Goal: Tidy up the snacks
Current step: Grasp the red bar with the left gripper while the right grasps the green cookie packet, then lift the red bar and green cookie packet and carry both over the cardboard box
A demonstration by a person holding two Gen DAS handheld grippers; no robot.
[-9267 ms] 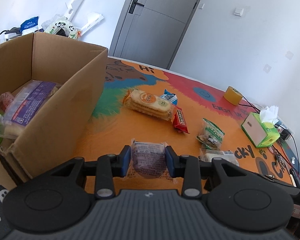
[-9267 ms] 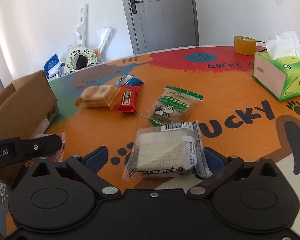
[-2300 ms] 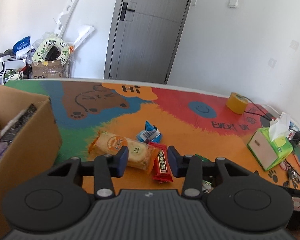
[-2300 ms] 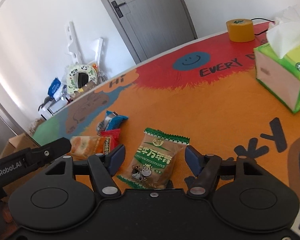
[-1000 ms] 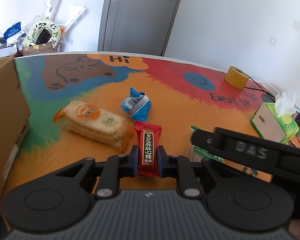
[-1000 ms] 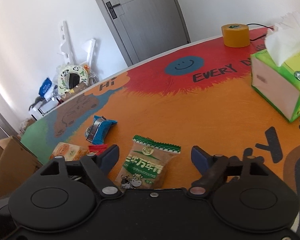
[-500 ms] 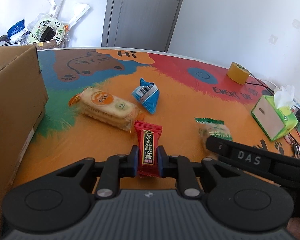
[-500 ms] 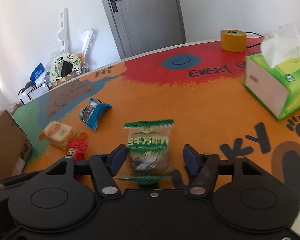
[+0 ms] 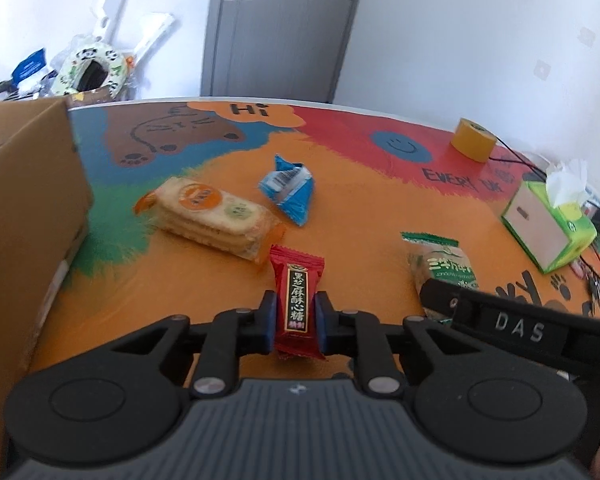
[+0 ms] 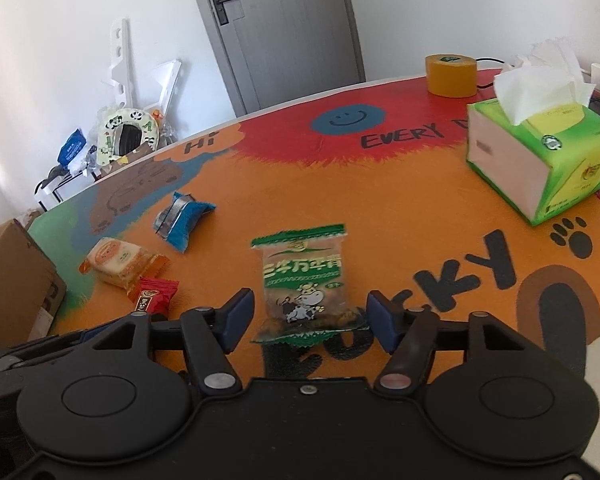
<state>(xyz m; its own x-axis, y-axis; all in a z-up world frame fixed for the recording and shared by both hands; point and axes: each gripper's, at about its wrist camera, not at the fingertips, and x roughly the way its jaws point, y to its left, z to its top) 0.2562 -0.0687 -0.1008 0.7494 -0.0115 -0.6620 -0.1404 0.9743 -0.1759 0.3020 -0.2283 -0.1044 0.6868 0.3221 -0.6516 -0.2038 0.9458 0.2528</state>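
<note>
I see the desk (image 9: 204, 304) first, covered by a bright cartoon mat in orange, red, blue and green. At its left edge stands the cardboard box (image 9: 24, 216), its brown wall filling the side of my left view; from this angle I cannot see inside it. On the far right sits the green tissue box (image 10: 540, 160) with a tissue sticking up, and behind it the roll of yellow tape (image 10: 451, 75).

Among the snacks, the cracker pack (image 9: 216, 216) lies flat near the box, with the blue snack packet (image 9: 290, 190) just beyond it, the two close but apart.

My right gripper (image 10: 310, 318) has its jaws either side of the green biscuit packet (image 10: 306, 284). Those jaws have just been opening a little, and I see a gap between each blue pad and the wrapper, so nothing is clamped there. I cannot tell whether the packet lies on the mat or leans.

My left gripper (image 9: 296, 318) is clamped tight on the red candy bar (image 9: 298, 300), pads pressing both long edges, the bar standing up between them with its top poking out ahead, just in front of the cracker pack's near end.
</note>
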